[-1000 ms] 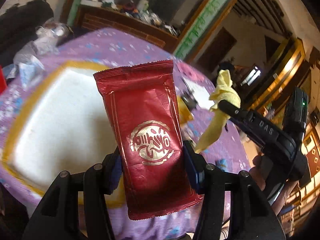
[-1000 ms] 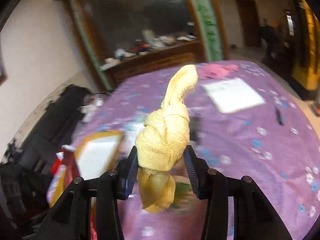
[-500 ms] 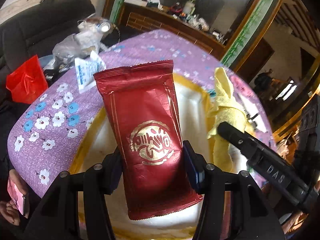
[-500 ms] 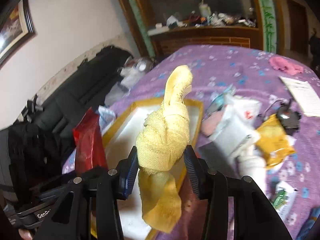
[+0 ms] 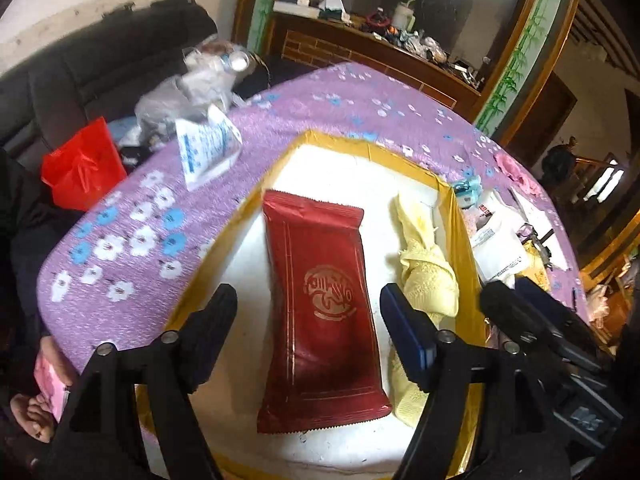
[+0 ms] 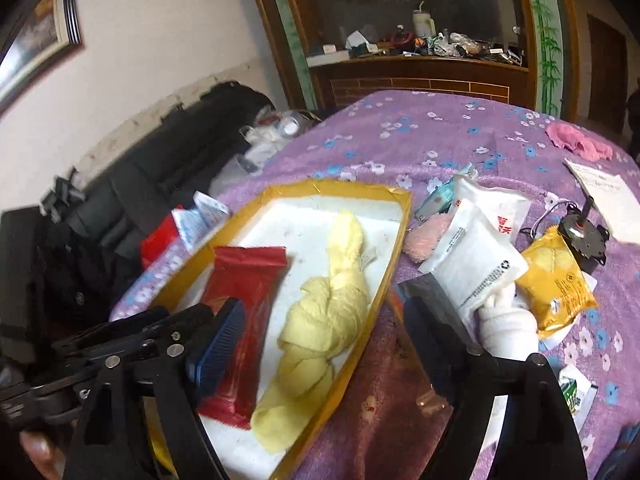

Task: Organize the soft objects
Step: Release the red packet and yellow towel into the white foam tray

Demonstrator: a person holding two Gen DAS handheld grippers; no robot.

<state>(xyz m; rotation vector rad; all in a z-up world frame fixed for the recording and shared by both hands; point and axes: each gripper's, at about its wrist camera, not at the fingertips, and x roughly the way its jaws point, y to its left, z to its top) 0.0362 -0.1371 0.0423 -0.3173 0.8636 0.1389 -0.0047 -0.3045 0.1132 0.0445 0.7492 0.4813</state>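
Purple cloth with small flowers covers the round surface (image 6: 460,140), the largest thing in view. On it sits the white tray (image 5: 460,216) with a yellow taped rim, and both soft things of the task lie inside it: the red foil packet (image 5: 320,312) flat in the middle, and the knotted yellow towel (image 5: 428,276) just beside it at 3 o'clock, close to the tray wall. Outside the tray, at 3 o'clock in the right wrist view, wait more soft items: two white pouches (image 6: 476,264), a yellow packet (image 6: 556,288) and a small pink fluffy piece (image 6: 426,236).

The left gripper (image 5: 308,316) hangs over the packet with its fingers spread wide, holding nothing. The right gripper (image 6: 324,332) is also wide open and empty above the towel.

Several things may go wrong from here, I think. The two grippers are very close, almost side by side, so if both lift or turn together they may knock each other. The tail of the towel lies near the left gripper's blue finger (image 5: 404,332); a careless pull upward could catch the cloth and drag it out again. The tray is light foam by its look, so a push on the rim may slide it toward the table edge at 6 o'clock. The foil packet is smooth and could slip if touched.
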